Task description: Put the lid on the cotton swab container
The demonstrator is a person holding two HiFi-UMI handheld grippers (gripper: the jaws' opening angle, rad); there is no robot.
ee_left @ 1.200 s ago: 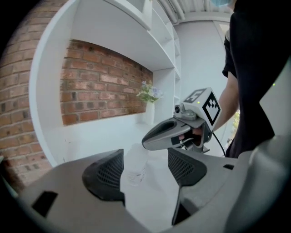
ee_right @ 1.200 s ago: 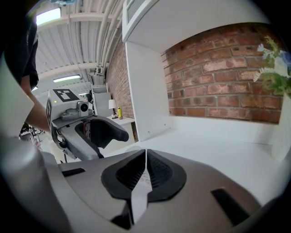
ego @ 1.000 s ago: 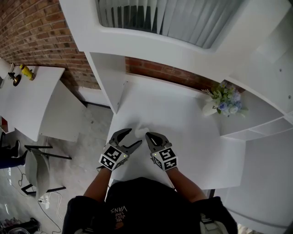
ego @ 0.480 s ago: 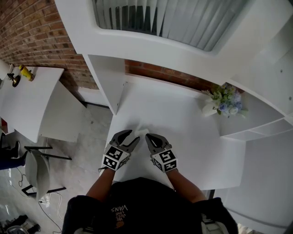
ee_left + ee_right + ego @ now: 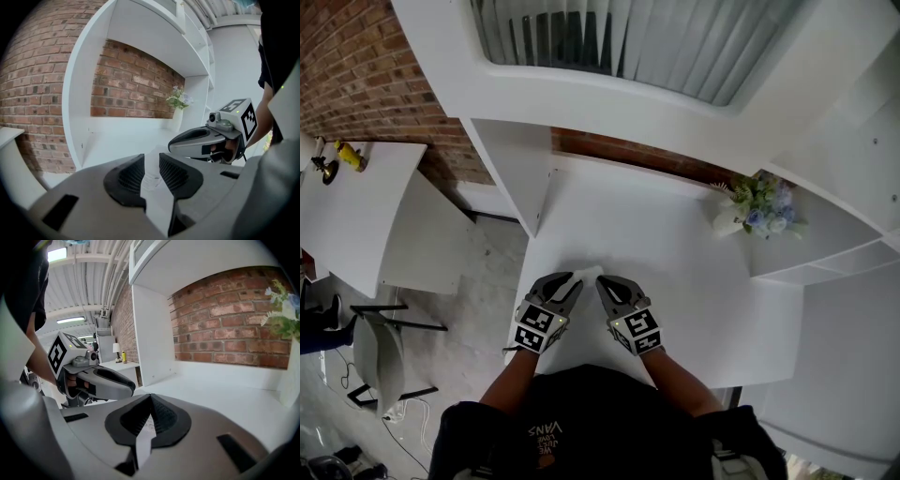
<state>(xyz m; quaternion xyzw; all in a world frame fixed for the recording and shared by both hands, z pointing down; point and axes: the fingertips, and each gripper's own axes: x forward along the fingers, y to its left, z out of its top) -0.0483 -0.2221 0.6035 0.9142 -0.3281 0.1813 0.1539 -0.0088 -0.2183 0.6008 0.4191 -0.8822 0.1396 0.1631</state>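
The broad white laminate worktop stretches away beyond both sets of fingers, bare apart from what lies between them. The grey plastic left gripper and the grey plastic right gripper point at each other's tips near the front edge. The small pale, see-through plastic cotton swab container sits at the meeting point, touching or nearly touching both. No view shows whether its lid is a separate piece here. The left fingers are closing, with the pale plastic filling the gap between their ribbed pads; I judge they have not yet bitten firmly. The right fingers are clenched tip to tip, and a thin white sliver shows just behind their tips; whether they nip an edge of the piece cannot be told. To do this step well, I would let the left fingers finish closing square on the flat sides. That keeps the light plastic from twisting or skating out sideways. The right fingers should then press only from above, level, once the left hold is steady. Too hard a squeeze would likely bow the thin walls and spoil the lid's seating.
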